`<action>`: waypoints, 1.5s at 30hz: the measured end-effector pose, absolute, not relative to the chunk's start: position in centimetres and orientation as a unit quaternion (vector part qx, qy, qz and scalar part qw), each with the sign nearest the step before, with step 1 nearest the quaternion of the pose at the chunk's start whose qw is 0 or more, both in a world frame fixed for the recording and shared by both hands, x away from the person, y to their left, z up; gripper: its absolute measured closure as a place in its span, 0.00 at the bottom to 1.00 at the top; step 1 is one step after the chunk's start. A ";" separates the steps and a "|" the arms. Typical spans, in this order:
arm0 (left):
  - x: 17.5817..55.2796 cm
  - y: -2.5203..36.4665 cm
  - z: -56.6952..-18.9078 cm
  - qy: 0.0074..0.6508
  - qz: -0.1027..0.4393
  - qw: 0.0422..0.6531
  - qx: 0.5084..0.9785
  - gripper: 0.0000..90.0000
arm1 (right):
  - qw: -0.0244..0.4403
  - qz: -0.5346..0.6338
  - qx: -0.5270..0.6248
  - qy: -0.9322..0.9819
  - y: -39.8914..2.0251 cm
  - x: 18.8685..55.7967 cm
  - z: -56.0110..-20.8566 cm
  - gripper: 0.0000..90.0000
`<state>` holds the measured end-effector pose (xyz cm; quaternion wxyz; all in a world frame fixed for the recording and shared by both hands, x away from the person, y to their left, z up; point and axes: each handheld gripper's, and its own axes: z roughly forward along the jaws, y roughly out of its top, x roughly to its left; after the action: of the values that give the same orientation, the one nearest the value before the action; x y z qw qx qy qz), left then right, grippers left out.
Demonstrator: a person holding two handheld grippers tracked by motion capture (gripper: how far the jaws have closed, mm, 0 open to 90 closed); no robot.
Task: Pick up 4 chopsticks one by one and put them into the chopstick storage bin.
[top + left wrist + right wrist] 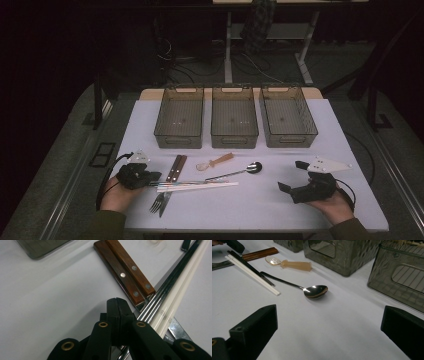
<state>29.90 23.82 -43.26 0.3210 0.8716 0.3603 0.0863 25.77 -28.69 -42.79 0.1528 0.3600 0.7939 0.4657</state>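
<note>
**Cutlery sort: pick-up stage, chopstick bundle**

Left gripper [150,177]: jaws together, nothing between, tip at near-left end of the long silver and white chopsticks [200,185]. Right gripper [294,176]: jaws wide apart, idle, near right. Three smoked-plastic bins [234,137] far side, unfilled. Next, prob.: open left jaws, straddle sticks, clamp.

White and metal chopsticks [197,185] lie bundled level beside the wooden-handled cutlery [176,168].
</note>
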 end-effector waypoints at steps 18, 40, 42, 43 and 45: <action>29.2 23.9 -43.4 0.360 0.063 0.314 0.876 0.99 | 0.155 0.466 0.360 0.793 -28.7 25.7 -42.7 0.00; 28.0 23.5 -43.2 0.354 0.046 0.308 0.882 0.98 | 0.156 0.468 0.362 0.791 -28.8 25.7 -42.7 0.00; 27.9 23.5 -43.2 0.355 0.046 0.309 0.881 0.98 | 0.156 0.468 0.362 0.791 -28.8 25.7 -42.6 0.00; 27.8 23.5 -43.2 0.354 0.046 0.308 0.882 0.98 | 0.156 0.468 0.362 0.791 -28.9 25.7 -42.6 0.00; 27.7 23.5 -43.2 0.354 0.044 0.307 0.883 0.98 | 0.156 0.468 0.363 0.791 -28.9 25.7 -42.6 0.00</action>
<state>27.67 23.47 -43.18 0.3068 0.8826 0.3535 0.0438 25.67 -28.87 -42.62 0.1556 0.3628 0.7906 0.4681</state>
